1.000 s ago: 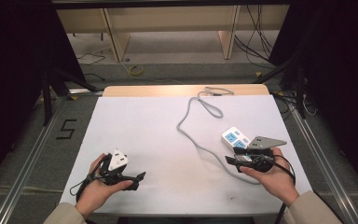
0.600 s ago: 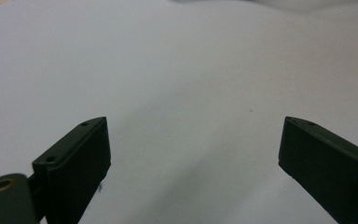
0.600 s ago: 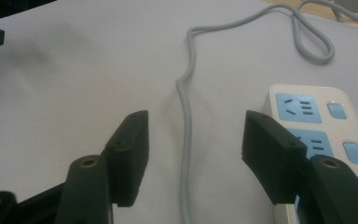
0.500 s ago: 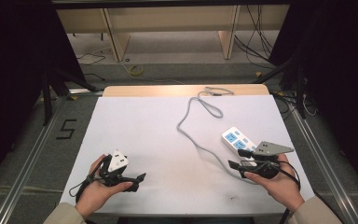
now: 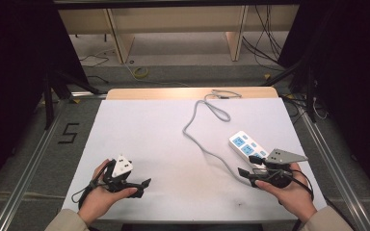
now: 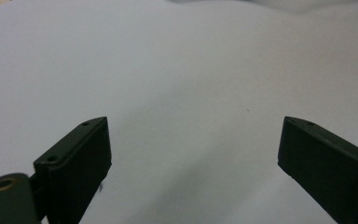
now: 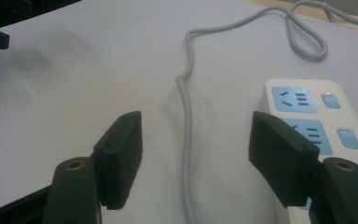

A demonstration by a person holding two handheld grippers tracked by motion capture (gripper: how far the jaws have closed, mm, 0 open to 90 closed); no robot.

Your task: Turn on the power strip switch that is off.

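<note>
bench [image 5: 173, 144]: white sheet, dark room | power strip [image 5: 248, 146]: right near, grey cable [image 5: 207, 120] trailing far | right hand-held gripper [image 5: 250, 166]: jaws apart, beside strip | left hand-held gripper [image 5: 142, 185]: jaws apart, left near

White-covered table [image 5: 164, 144] — a white power strip [image 5: 246, 145] near its right edge, grey cable [image 5: 203, 126] perhaps looped.

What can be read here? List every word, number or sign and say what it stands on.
"5": a black mark on the grey floor left of the white table.
White power strip with blue sockets: no print can be made out in the high view or the right gripper view.
Both grippers: no readable text.
</note>
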